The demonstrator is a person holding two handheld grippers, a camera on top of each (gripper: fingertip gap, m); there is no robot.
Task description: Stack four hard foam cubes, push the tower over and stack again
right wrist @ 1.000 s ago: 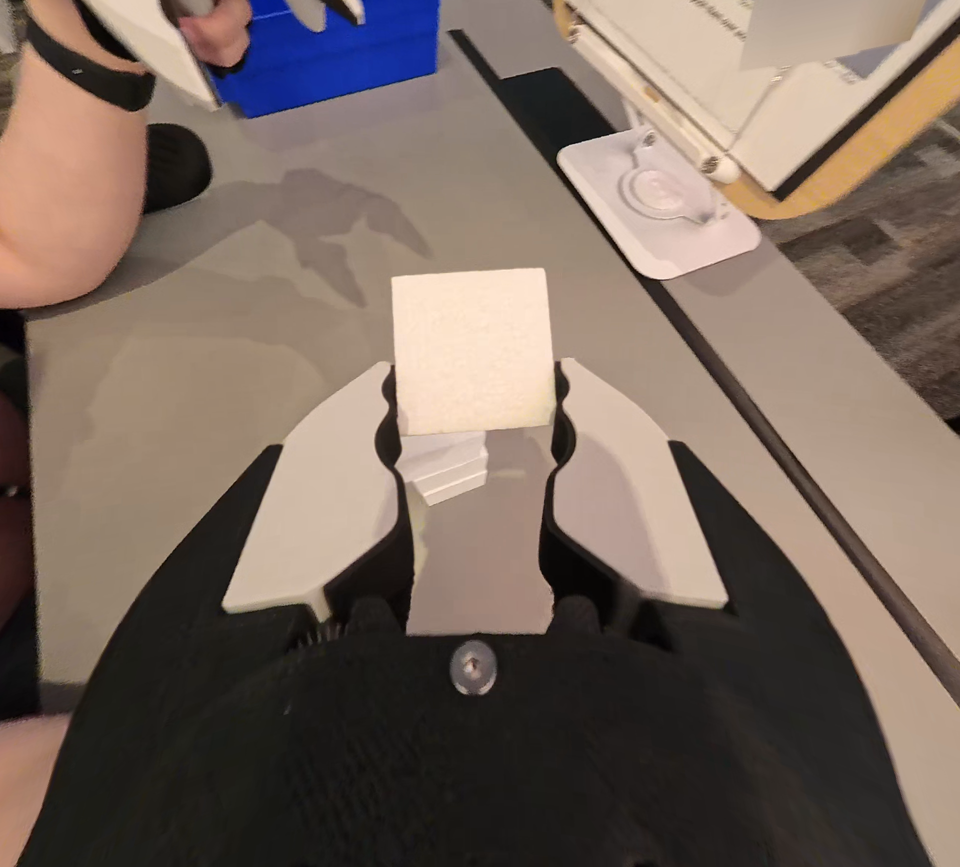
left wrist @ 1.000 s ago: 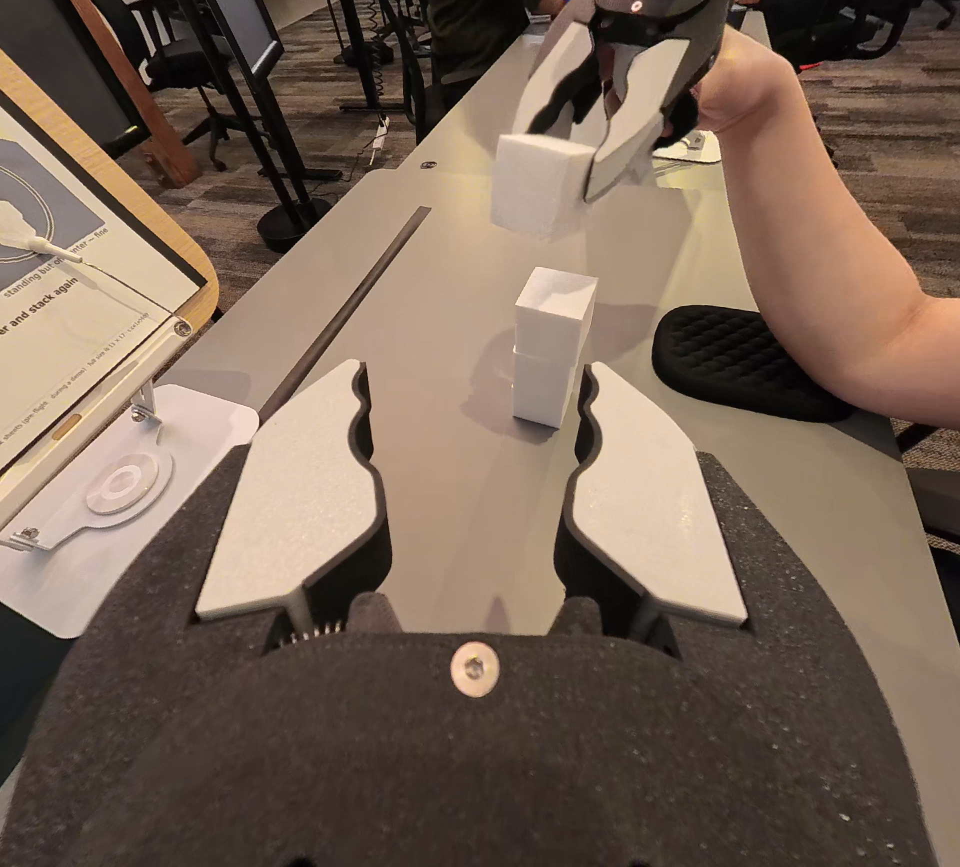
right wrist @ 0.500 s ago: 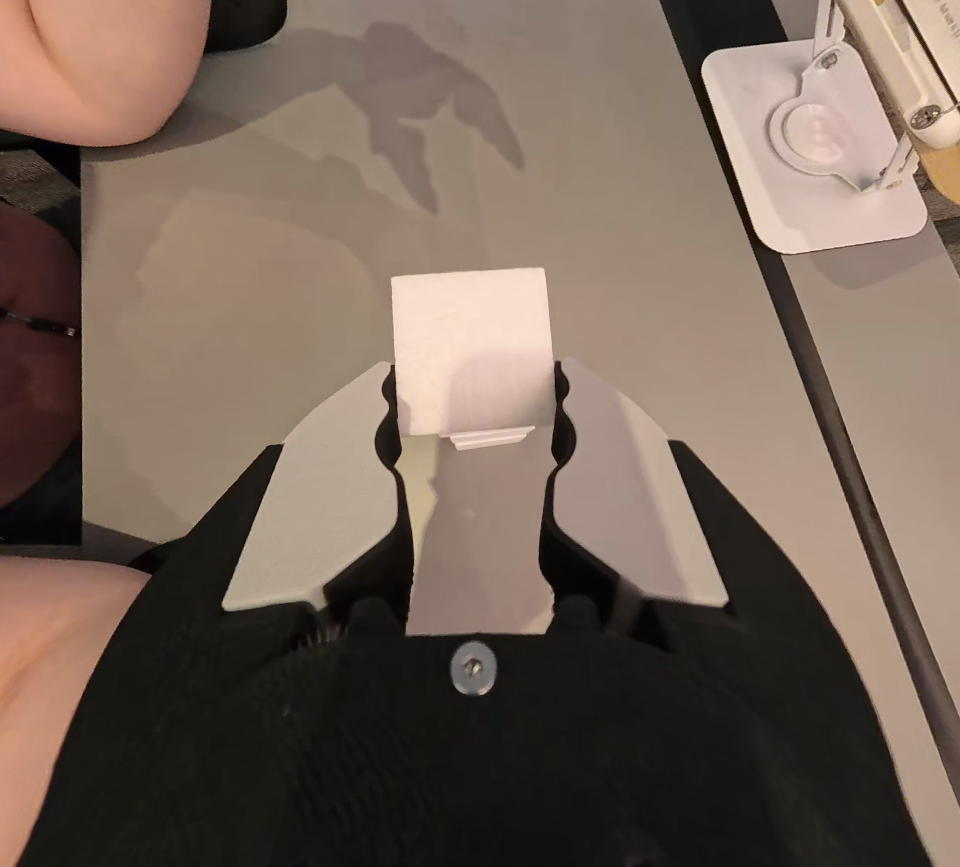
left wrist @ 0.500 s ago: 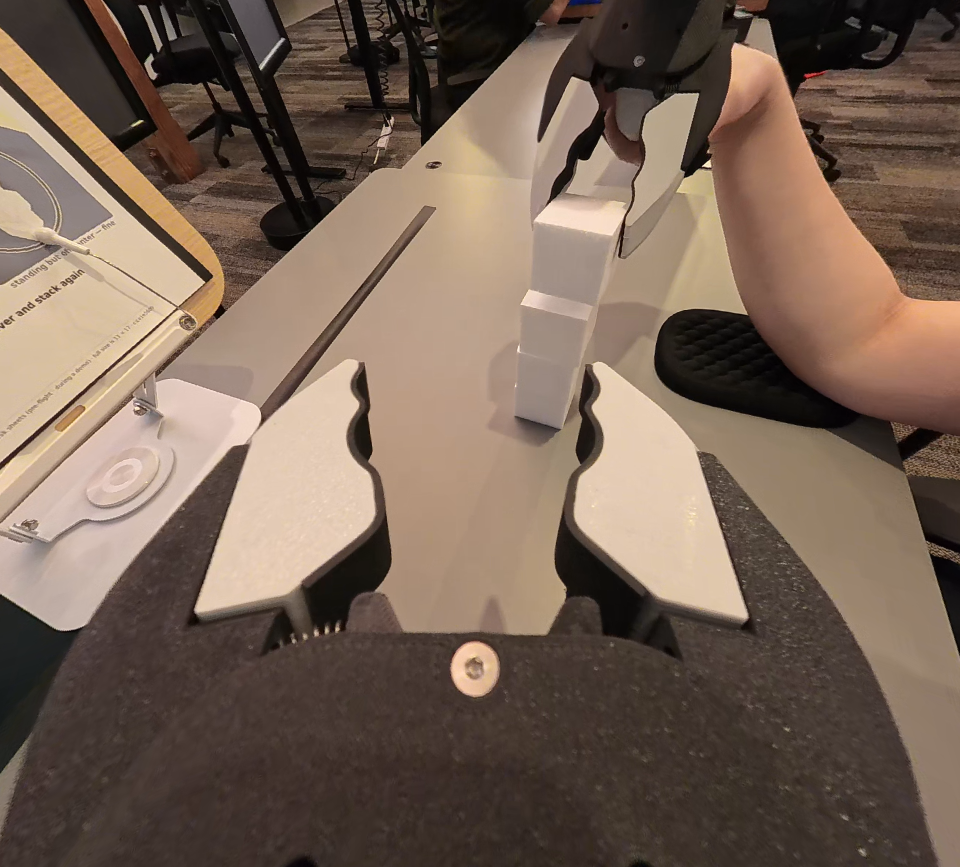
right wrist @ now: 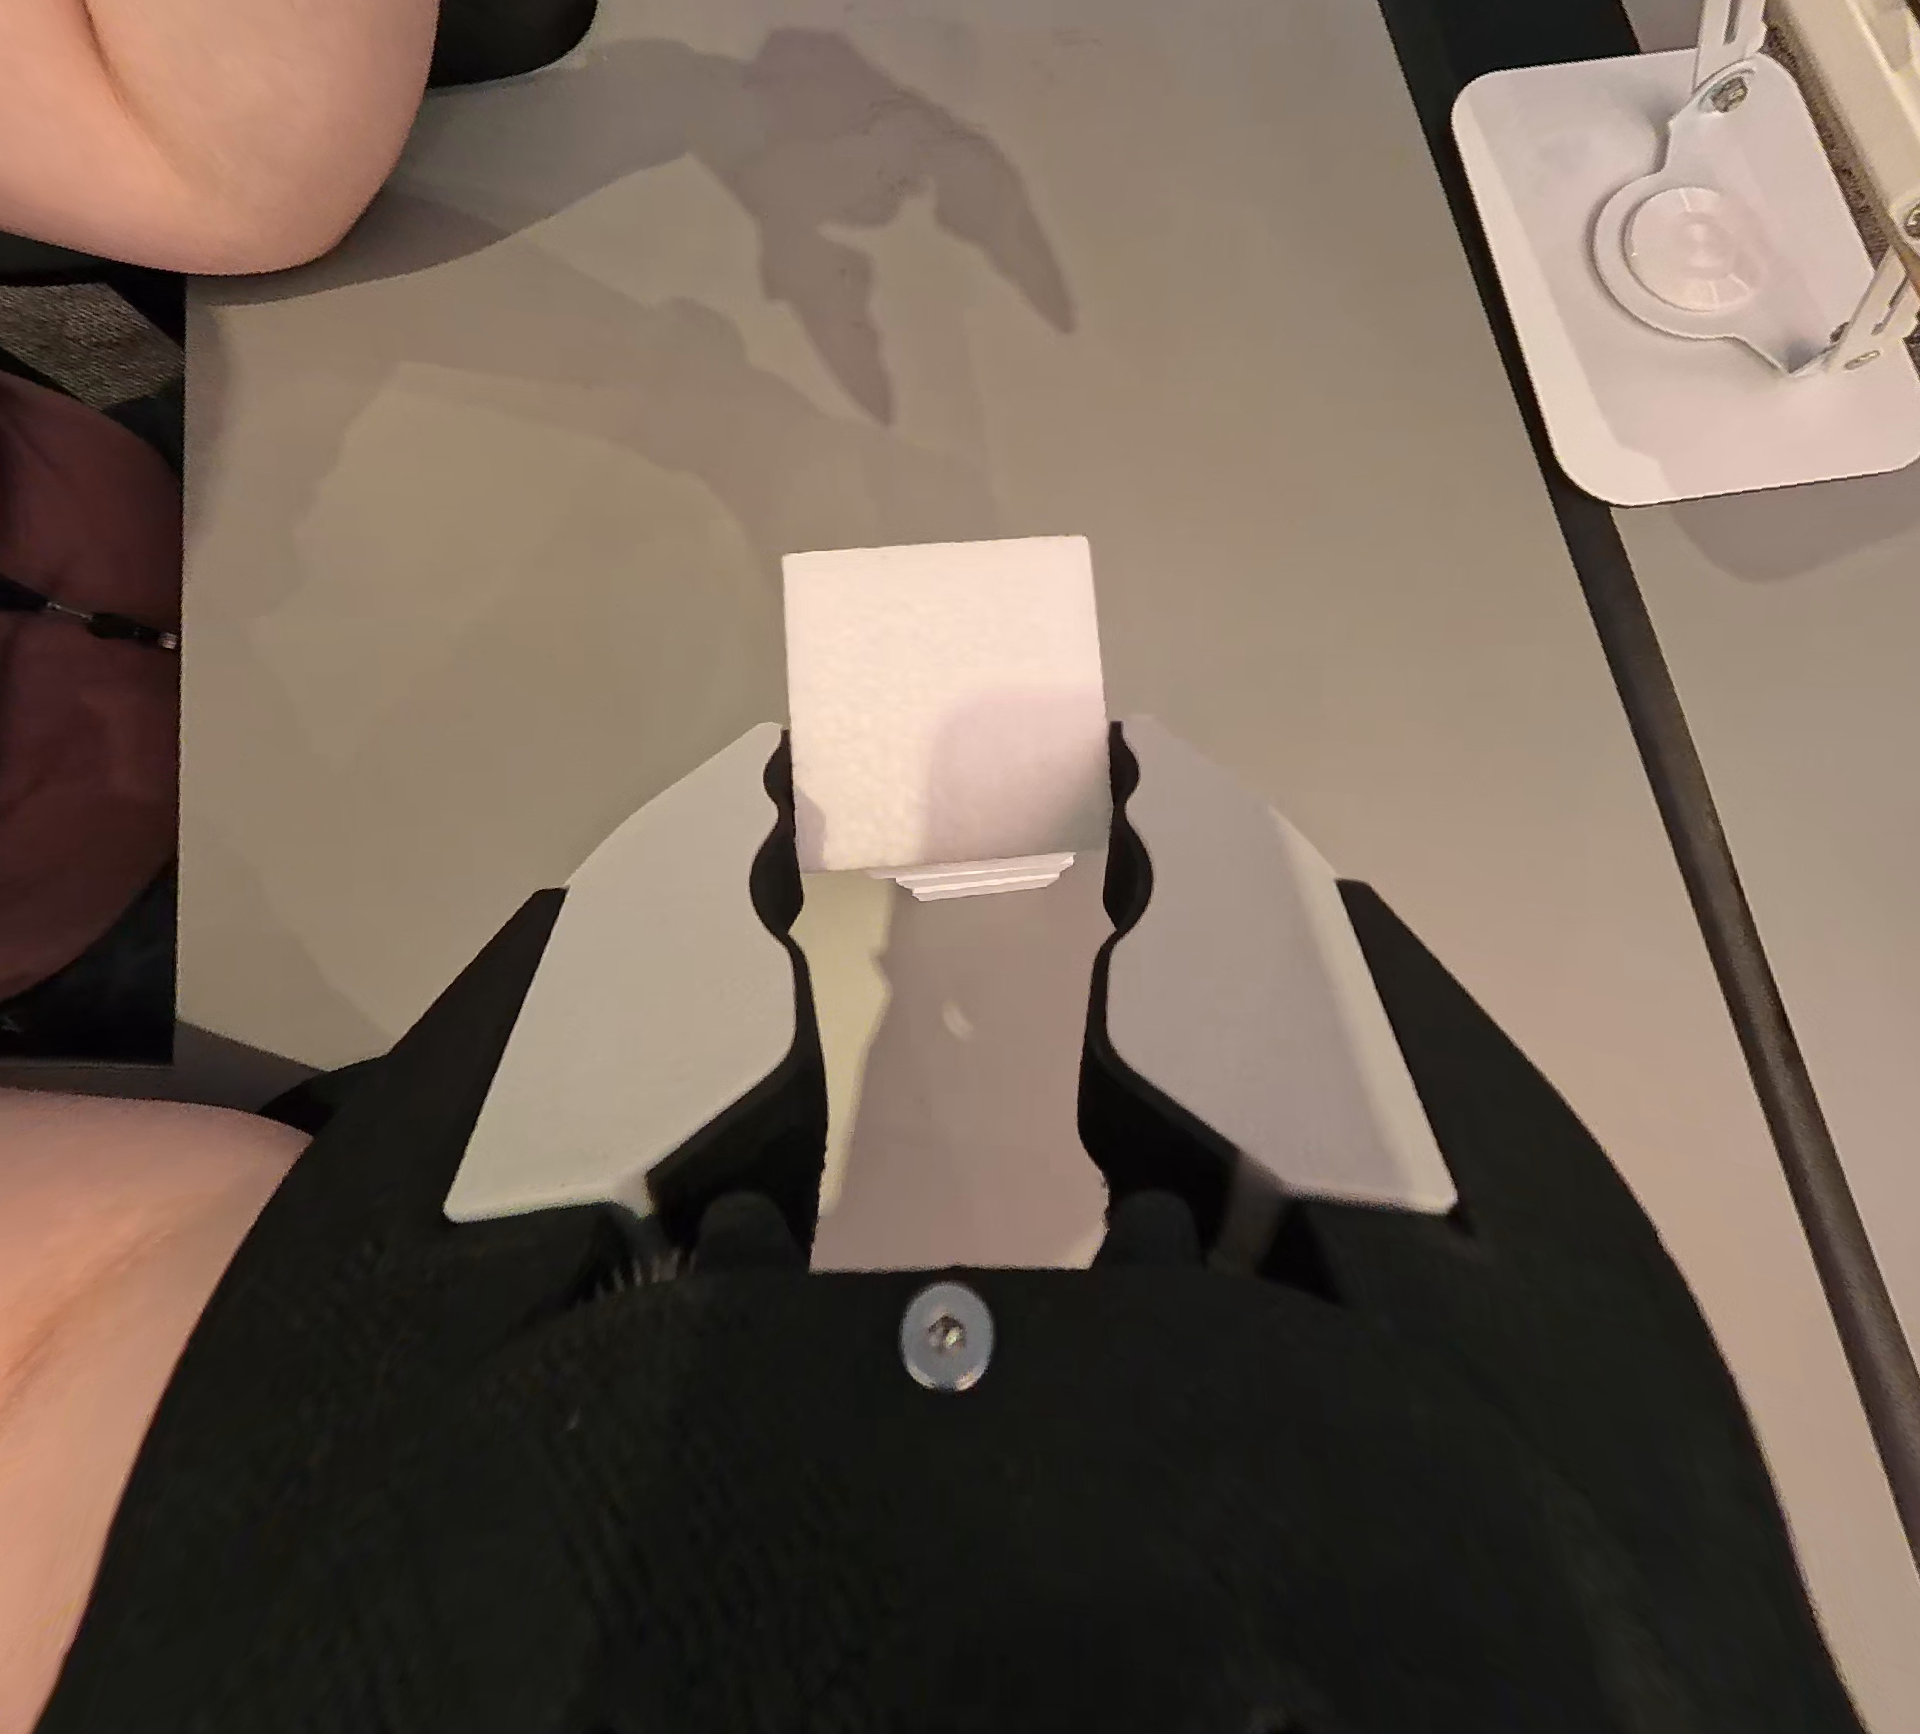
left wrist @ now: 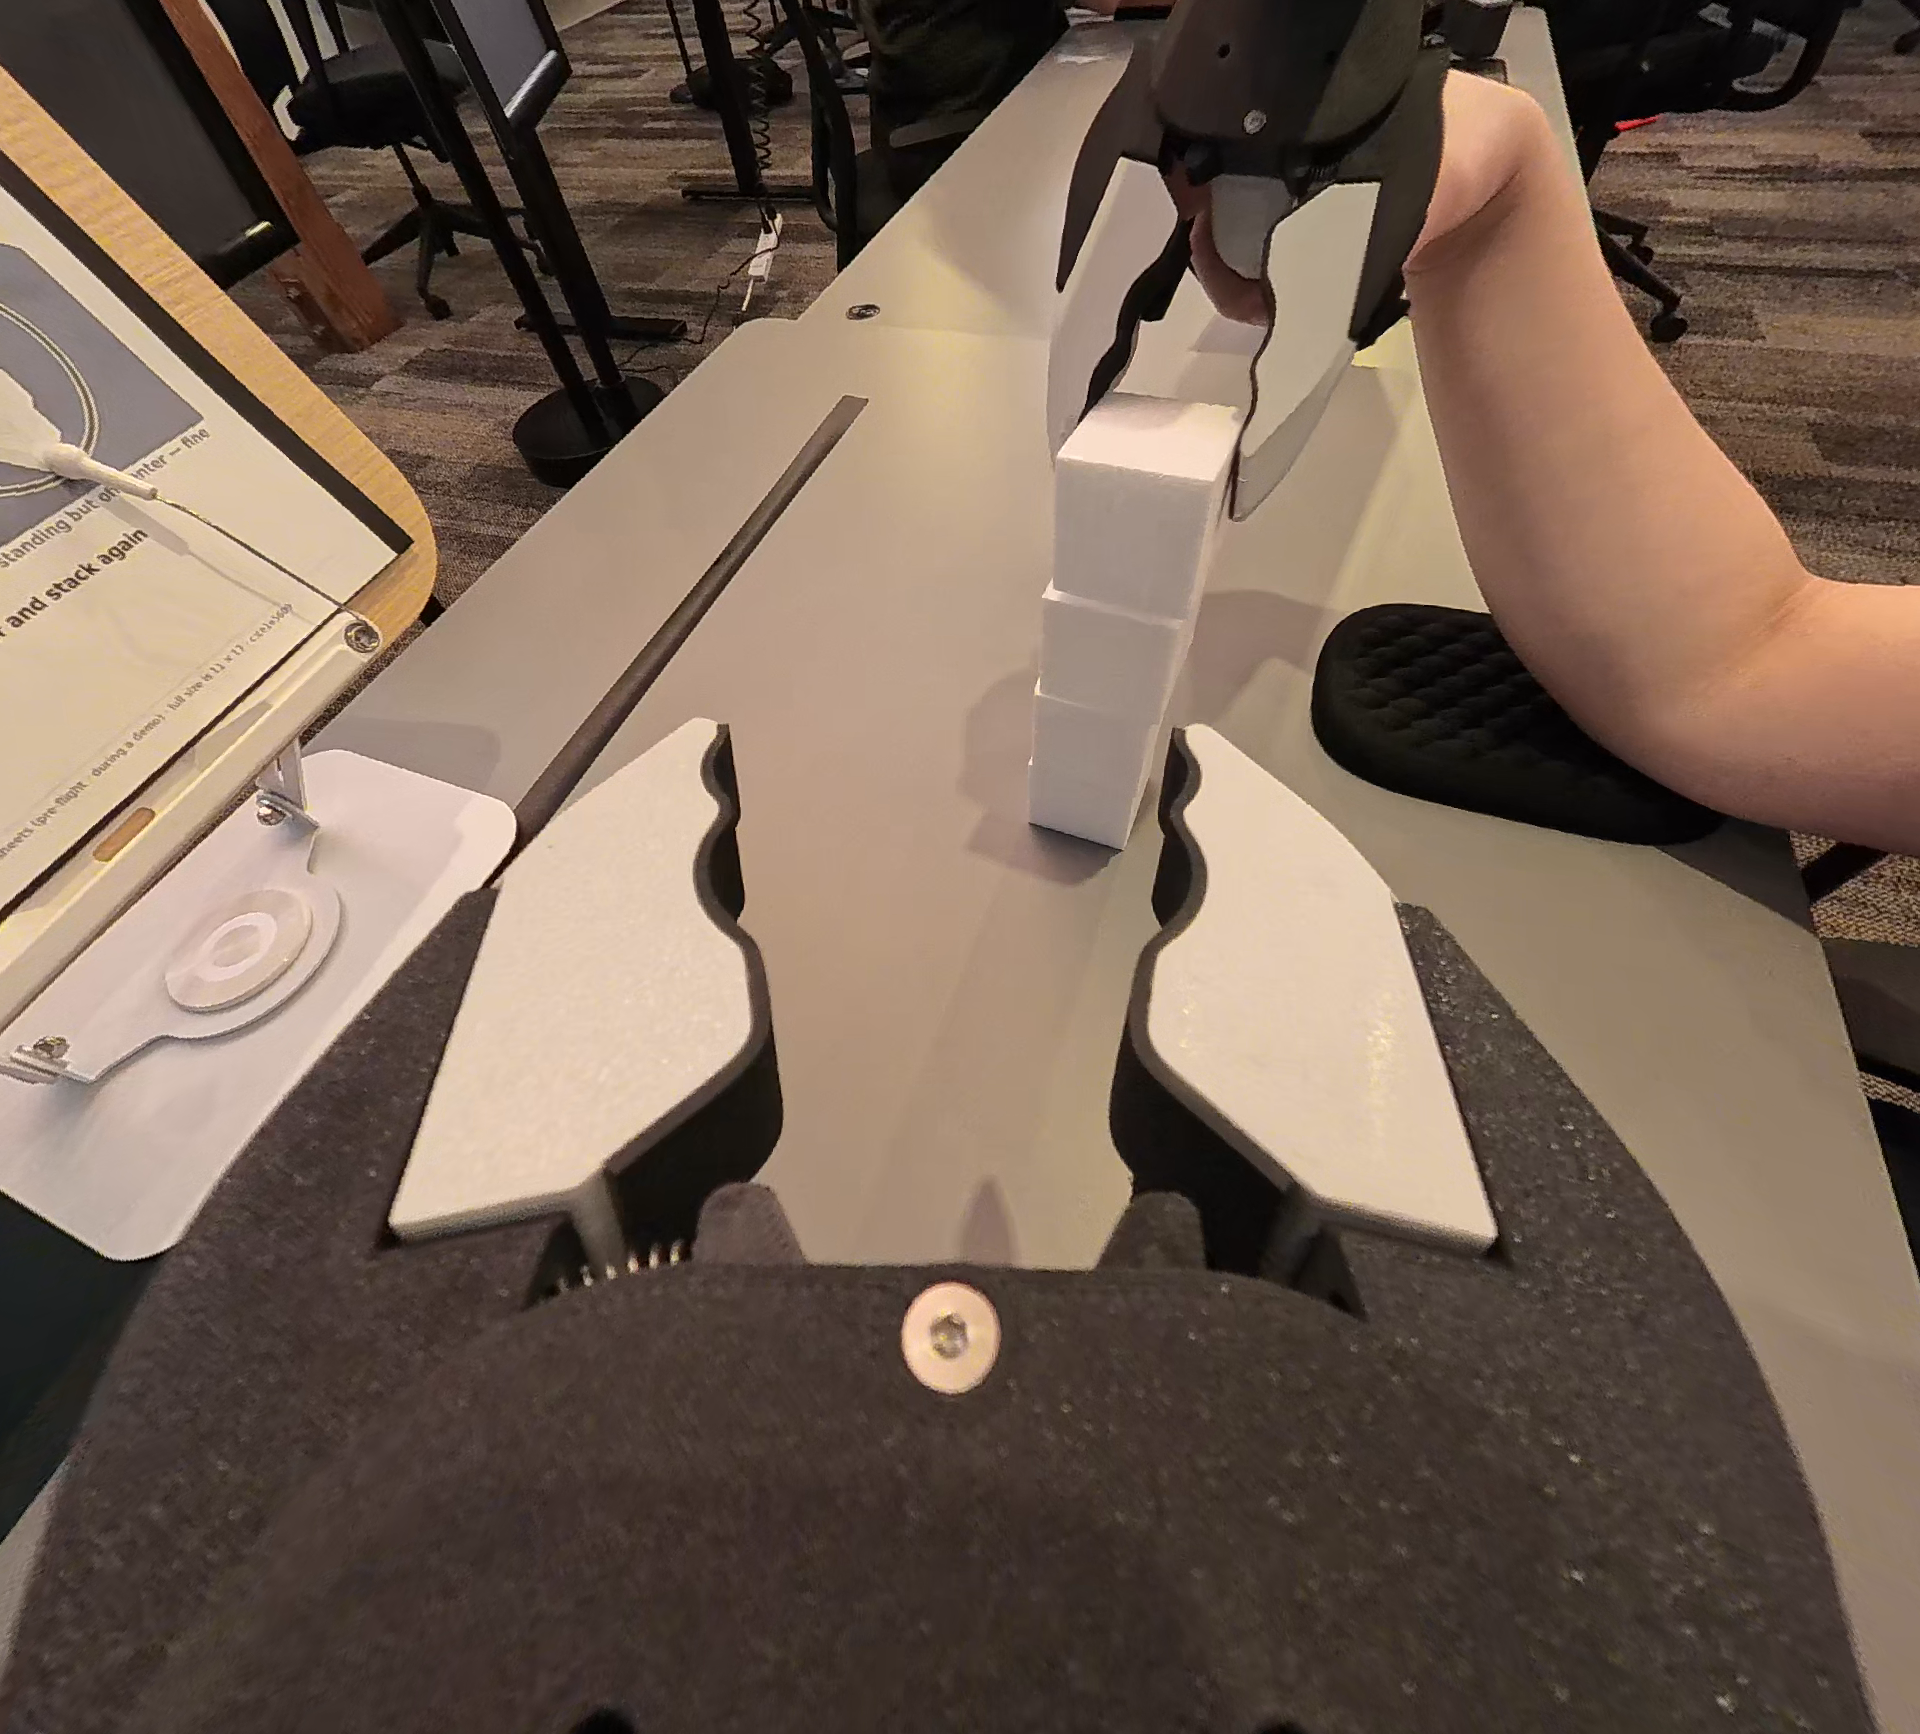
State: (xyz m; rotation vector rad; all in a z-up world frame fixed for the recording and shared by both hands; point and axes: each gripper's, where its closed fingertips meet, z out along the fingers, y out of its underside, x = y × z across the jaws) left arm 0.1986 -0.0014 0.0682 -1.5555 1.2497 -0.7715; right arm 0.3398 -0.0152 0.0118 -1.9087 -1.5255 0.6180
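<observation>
White foam cubes make a tower (left wrist: 1117, 635) three high on the grey table (left wrist: 862, 604), its long axis upright with a slight lean, each block turned a little off the one below. From above, in the right wrist view, the top cube (right wrist: 940, 697) shows its square face, with the stepped edges of the lower blocks just visible at its near side. The right gripper (right wrist: 943, 749) comes straight down on this cube, fingers against its left and right sides, clamped on it. The left gripper (left wrist: 940, 775) hangs low over the table near the tower's base, fingers apart and holding nothing; the bottom cube (left wrist: 1086, 770) stands just left of its right finger (left wrist: 1278, 936).

A black padded rest (left wrist: 1475, 718) lies on the table right of the tower, under the person's forearm (left wrist: 1621, 541). On the left a white stand (left wrist: 208, 988) props a printed sheet (left wrist: 135, 541) on a wood-edged board. A dark groove (left wrist: 686, 614) runs along the table. Farther off are a patterned carpet, office chairs, dark screens on stands and seated people at another table.
</observation>
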